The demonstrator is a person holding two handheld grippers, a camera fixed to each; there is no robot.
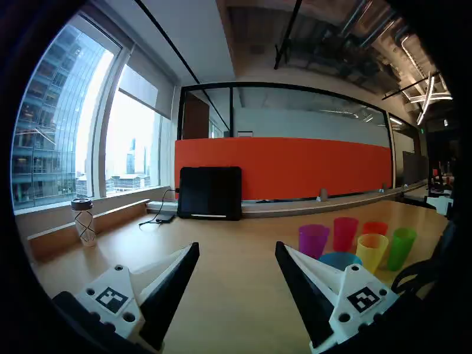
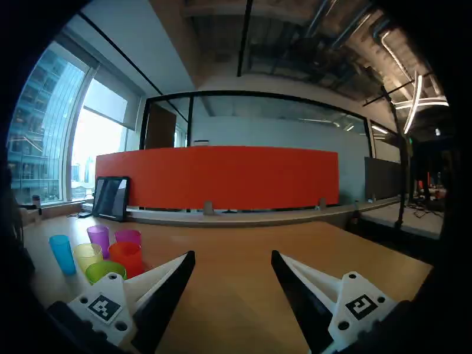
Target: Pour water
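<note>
Black-and-white, the left gripper stands wide open above the wooden table, holding nothing. Just beyond its right finger cluster a purple cup, pink cup, red cup, yellow cup, green cup and blue cup. The right gripper is likewise spread wide and empty, with those cups near its left finger. Farther back, a tablet leans before the orange partition, and a patterned tumbler stands beside the window.

Hand-held gripper gapes over table beside coloured cups.
</note>
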